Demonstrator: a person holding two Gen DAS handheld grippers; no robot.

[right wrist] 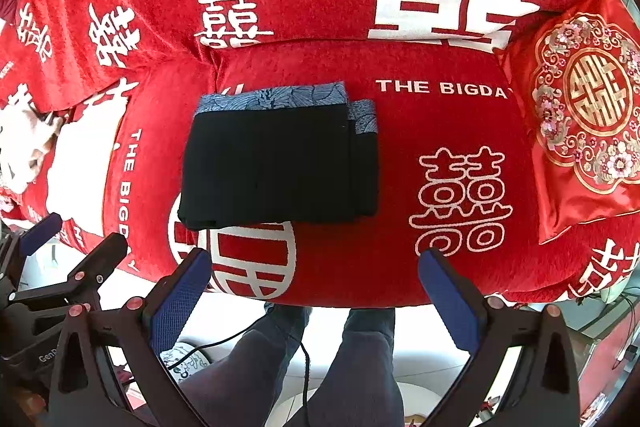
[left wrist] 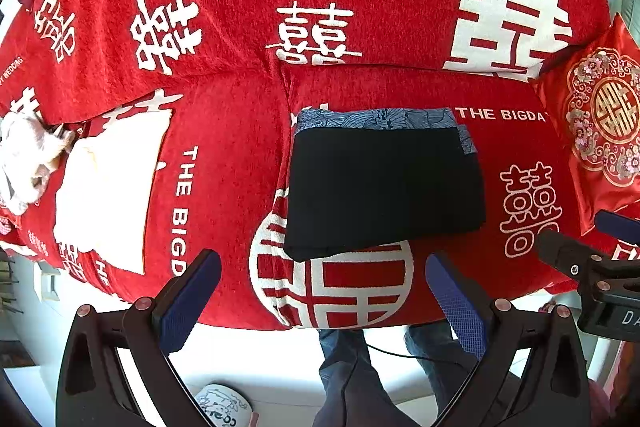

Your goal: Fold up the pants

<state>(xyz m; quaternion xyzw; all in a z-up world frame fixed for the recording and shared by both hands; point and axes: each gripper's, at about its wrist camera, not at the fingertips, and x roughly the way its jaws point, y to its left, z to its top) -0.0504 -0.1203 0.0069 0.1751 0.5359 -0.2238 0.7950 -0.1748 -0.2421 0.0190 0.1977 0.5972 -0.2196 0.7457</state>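
Black, matte fabric formed a compact rectangular bundle: the pants [left wrist: 384, 187] lay folded on the red sofa cover [left wrist: 240, 27], directly ahead of both your tongs and just beyond their tips. A blue patterned waistband [right wrist: 276, 97] ran along the bundle's far edge, with a second layer stepped out at its right side. Judged from this shape, the folding looked essentially done; at most a final squaring of the offset right-hand layers remained.

Your left gripper [left wrist: 320, 287] was spread wide, its 2 blue textured pads [left wrist: 188, 303] empty and clear of the cloth, poised over the seat's front edge. Your right gripper [right wrist: 316, 287] stood equally spread and empty, the bundle lying ahead and slightly left of its centre line. Neither tong touched the pants.

Materials: the cover was a nubby, chenille-like weave printed with white characters and lettering. A glossy satin cushion [right wrist: 584, 115] with gold embroidery leaned far right of the right tong. Pale folded cloth [left wrist: 108, 195] and a crumpled white item [left wrist: 24, 159] lay well to the left of the left tong. Your jeans-clad legs [right wrist: 360, 367] showed below the tongs.
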